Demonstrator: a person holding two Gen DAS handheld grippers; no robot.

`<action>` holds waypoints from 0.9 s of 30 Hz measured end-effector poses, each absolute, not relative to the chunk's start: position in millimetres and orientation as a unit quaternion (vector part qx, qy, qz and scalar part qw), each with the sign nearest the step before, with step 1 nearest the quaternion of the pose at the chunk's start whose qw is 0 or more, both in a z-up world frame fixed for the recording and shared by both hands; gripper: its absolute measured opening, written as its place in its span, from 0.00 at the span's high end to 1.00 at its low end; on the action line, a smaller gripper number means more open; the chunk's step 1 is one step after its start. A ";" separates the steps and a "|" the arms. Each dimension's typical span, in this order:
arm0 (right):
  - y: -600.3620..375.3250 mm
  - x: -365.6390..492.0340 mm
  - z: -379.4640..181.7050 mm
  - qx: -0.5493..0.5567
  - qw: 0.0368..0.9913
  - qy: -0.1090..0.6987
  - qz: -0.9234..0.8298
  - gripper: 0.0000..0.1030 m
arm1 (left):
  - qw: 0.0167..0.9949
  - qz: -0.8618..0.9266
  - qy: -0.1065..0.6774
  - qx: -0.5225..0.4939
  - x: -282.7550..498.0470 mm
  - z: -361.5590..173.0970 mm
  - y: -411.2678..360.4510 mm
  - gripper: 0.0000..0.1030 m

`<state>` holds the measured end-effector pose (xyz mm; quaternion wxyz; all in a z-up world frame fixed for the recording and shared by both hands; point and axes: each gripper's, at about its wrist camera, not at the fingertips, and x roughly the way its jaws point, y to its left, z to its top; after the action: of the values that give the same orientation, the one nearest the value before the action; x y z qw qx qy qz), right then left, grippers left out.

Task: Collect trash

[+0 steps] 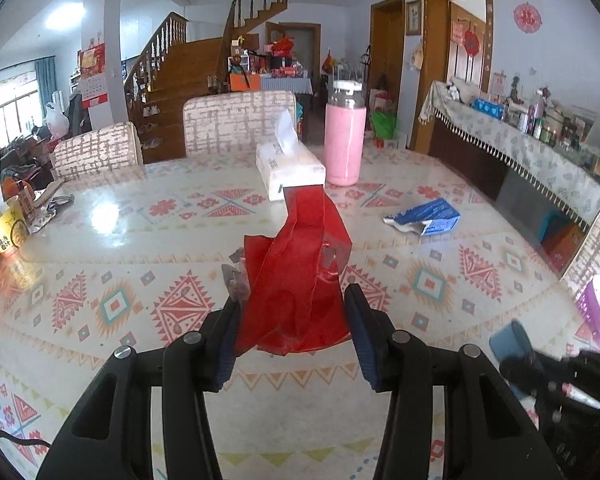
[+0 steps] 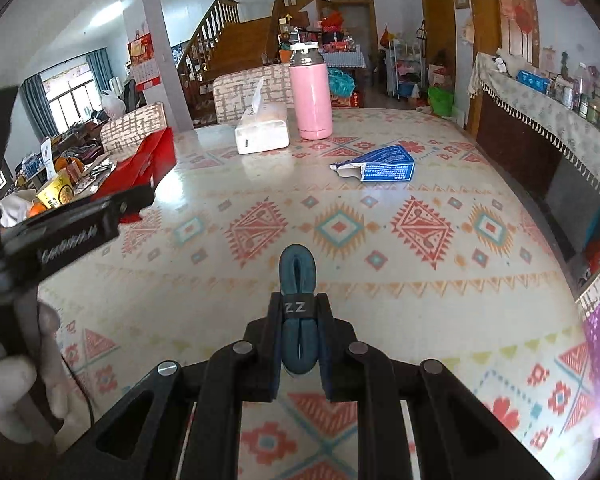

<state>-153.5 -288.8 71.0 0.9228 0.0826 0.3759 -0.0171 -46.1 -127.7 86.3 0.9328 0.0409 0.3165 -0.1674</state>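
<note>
Trash: one blue wrapper (image 2: pixel 376 166) on table; left gripper (image 1: pixel 292 320) clamps one red bag (image 1: pixel 300 280); right gripper (image 2: pixel 298 320) closed, empty.

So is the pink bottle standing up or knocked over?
Upright. The pink bottle stands on its base on the table, cap on top, beside the tissue box.

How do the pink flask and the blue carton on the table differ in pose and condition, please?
The pink flask stands upright and capped; the blue carton lies flat on its side. The flask looks intact, while the carton is crushed and torn open at one end. Both rest on the patterned table.
</note>
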 end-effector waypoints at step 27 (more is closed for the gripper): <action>-262.1 -190.8 65.4 0.087 0.923 0.373 -0.018 0.84 | 0.945 -0.165 0.280 0.024 -56.2 95.6 -120.4 0.53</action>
<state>-190.8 -262.1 65.4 0.9234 0.0875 0.3734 -0.0184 -56.2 -120.4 95.6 0.9454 0.0240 0.2804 -0.1646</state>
